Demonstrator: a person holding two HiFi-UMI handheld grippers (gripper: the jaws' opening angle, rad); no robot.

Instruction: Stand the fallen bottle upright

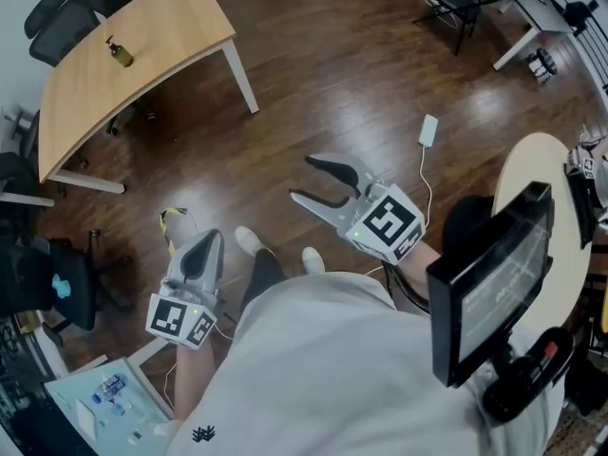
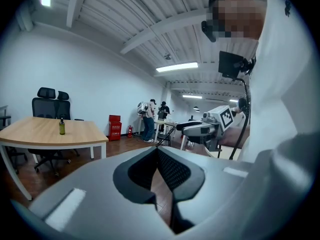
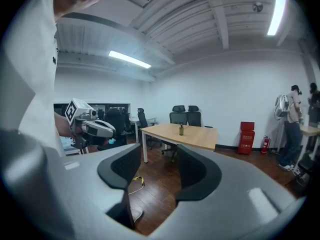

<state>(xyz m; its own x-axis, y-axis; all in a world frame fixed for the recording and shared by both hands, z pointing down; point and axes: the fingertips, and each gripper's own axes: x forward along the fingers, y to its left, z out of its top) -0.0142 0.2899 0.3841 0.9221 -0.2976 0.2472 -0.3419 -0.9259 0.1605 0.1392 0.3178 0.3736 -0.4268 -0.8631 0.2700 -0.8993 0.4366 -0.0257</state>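
A small dark green bottle (image 1: 120,53) with a black cap stands on the light wooden table (image 1: 161,36), far off at the upper left. It shows upright in the left gripper view (image 2: 62,126) and in the right gripper view (image 3: 181,129). My left gripper (image 1: 205,247) is held low over the floor with its jaws together and nothing between them (image 2: 157,150). My right gripper (image 1: 302,179) is ahead of my body, open and empty (image 3: 159,151). Both point toward the table from a distance.
Black office chairs (image 1: 66,12) stand behind the table. A white adapter with its cable (image 1: 428,129) and a yellow cord (image 1: 171,218) lie on the wooden floor. A round table (image 1: 532,174) and a screen on a mount (image 1: 494,283) are at my right. People stand at the far desks (image 2: 149,119).
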